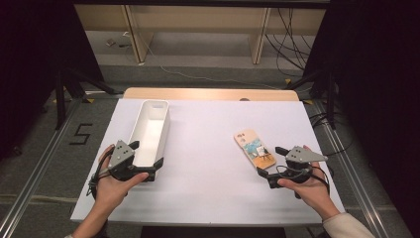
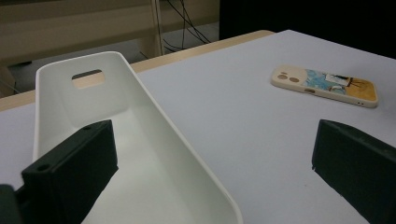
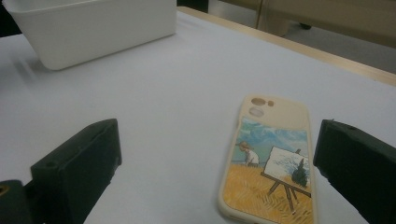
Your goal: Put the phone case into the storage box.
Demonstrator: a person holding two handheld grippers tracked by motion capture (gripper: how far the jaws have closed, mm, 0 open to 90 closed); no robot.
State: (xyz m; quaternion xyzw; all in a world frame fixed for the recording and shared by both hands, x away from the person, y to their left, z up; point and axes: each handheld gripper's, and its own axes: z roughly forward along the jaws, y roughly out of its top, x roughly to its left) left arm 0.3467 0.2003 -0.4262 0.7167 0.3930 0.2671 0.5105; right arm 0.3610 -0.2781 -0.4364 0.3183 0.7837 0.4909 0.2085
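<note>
Phone case (image 1: 254, 148) lay flat on the white table (image 1: 208, 188), right of centre in the high view, painted back up: cream rim, camera cut-outs at the far end, a picture of a painter at an easel in a yellow field under blue sky. In the right gripper view it (image 3: 271, 163) sat lower centre-right, between the two black jaws and nearer the right-hand one, its near end running off the bottom edge. Right gripper (image 1: 271, 166) stood spread wide at the case's near end, grasping nothing; whether a jaw touched the case could not be told. Step in hand, as judged: the approach to pick up the case, grasp not yet made. Next move likely calls for bringing the jaws down across the case's narrow width and closing on its edges; lying flat and thin, it may slide on the smooth top. White bin (image 1: 150, 131), long and narrow, stood left of centre, empty, a handle slot in its far end wall (image 2: 87, 74). Left gripper (image 1: 150, 161) was also released, jaws wide, straddling the bin's near right wall: one jaw inside, one outside over the table. Probably there to steady the bin.
</note>
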